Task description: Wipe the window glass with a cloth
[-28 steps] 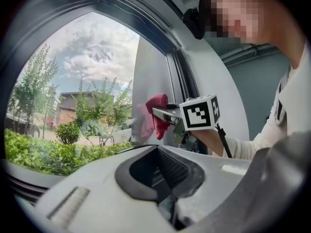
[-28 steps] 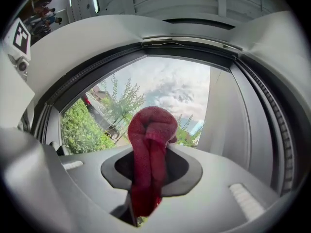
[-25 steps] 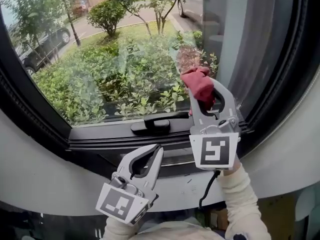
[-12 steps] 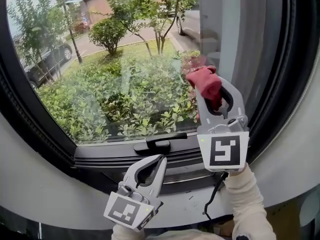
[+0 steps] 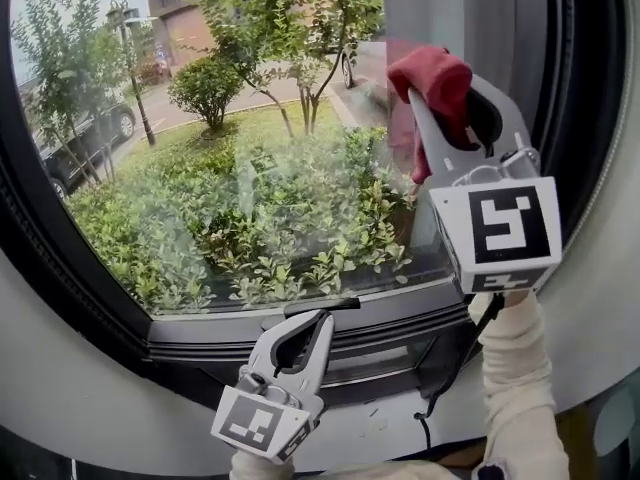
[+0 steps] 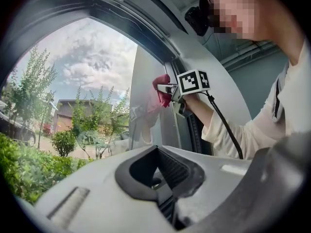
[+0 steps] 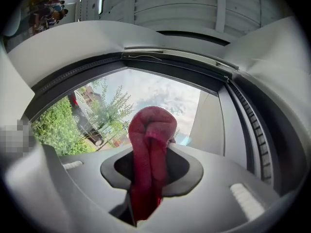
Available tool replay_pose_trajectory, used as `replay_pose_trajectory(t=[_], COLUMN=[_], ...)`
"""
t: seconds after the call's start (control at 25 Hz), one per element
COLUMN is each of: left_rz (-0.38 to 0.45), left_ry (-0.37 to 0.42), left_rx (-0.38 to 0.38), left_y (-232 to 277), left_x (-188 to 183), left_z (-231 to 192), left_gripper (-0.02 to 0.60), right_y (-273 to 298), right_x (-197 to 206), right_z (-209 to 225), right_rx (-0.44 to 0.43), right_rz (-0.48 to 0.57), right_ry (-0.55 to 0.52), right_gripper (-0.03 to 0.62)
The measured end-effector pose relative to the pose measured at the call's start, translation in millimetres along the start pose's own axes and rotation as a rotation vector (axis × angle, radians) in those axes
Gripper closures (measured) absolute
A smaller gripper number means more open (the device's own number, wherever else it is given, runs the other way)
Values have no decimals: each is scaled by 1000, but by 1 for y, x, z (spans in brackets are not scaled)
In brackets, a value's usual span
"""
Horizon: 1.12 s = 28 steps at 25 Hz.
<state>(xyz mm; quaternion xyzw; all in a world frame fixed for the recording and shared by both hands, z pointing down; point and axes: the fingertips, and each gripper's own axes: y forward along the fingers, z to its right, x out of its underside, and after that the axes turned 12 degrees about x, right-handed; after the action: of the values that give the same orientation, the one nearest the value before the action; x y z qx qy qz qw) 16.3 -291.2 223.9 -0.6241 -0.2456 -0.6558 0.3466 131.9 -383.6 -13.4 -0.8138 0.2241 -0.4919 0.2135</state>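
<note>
In the head view my right gripper (image 5: 437, 86) is raised at the upper right, shut on a bunched red cloth (image 5: 432, 76). The cloth is against the right edge of the window glass (image 5: 220, 168). In the right gripper view the cloth (image 7: 151, 127) sticks out between the jaws of the right gripper (image 7: 149, 147), towards the glass (image 7: 121, 101). My left gripper (image 5: 320, 320) hangs low near the sill, shut with nothing in it. The left gripper view looks over the left gripper (image 6: 158, 150) to the cloth (image 6: 162, 88) on the pane.
A black window handle (image 5: 320, 306) lies on the dark lower frame (image 5: 200, 330), just above my left gripper. The curved dark frame (image 5: 580, 118) runs close along the right of my right gripper. Shrubs, trees and parked cars are outside. The white sill (image 5: 100, 388) runs below.
My right gripper has gone up the right side of the glass with the red cloth, from near the handle to the upper right. The left gripper has stayed low.
</note>
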Motion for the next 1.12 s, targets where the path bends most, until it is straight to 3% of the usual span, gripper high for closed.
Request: replay_pose_trajectory(t=[0.4,0.64,0.8,1.12], left_rz=[-10,-49,-80,-122], left_ry=[-19,-6,-5,-13], left_rx=[20,46,47,56], left_y=[13,19,16,11], left_x=[9,30,47,66], left_z=[5,16,24,35], left_gripper=[580,580,580,580], right_y=[-6,-41,-70,-113], right_x=[-2,46,83,143], right_z=[2,-18,-39,-77], right_rx=[14,14,25,-25], right_rz=[47,16,-10,-141], right_ry=[0,57,33,41], right_gripper=[474,474,474,474])
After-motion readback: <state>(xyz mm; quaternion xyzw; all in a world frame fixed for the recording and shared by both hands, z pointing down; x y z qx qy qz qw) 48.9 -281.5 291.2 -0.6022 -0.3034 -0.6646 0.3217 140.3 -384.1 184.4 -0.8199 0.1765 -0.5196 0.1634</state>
